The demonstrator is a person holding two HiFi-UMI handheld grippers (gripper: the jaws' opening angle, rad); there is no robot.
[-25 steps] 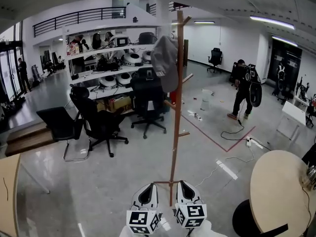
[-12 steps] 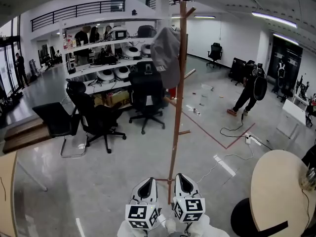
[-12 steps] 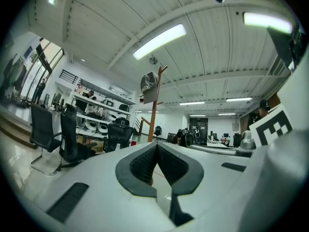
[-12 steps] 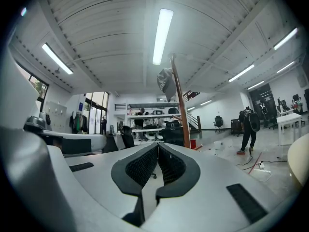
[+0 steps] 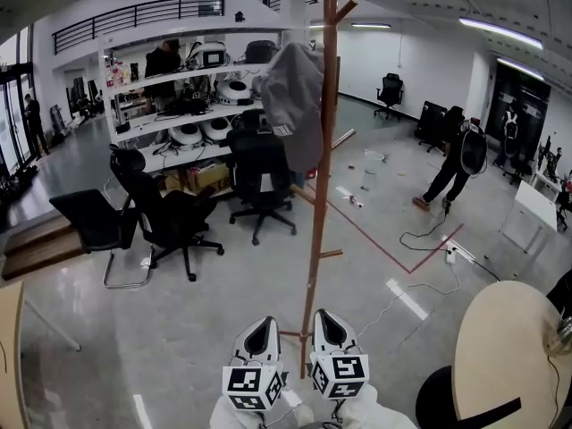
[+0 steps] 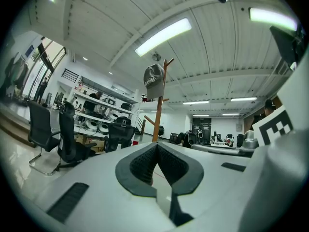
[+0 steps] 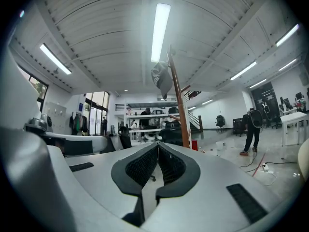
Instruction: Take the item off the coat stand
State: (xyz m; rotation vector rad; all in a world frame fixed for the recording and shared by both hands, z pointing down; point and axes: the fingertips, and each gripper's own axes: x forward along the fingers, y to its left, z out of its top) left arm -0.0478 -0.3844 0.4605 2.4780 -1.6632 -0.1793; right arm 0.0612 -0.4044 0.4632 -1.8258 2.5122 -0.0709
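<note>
The person has stepped nearer the stand (image 5: 317,204), so the cap (image 5: 293,105) on its top peg looms larger, yet the left gripper (image 5: 261,331) and right gripper (image 5: 327,323) stay low, closed and empty, the upward reach seemingly still ahead.

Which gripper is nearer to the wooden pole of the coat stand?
Right, slightly. The right gripper sits close beside the pole, on its right; the left gripper is farther off on its left. Neither touches it.

Head view: aimed forward and steeply down. Both gripper views: low, level, aimed along jaws. Shared across all 3: nearby coat stand (image 5: 318,195), shelves (image 5: 179,105).
</note>
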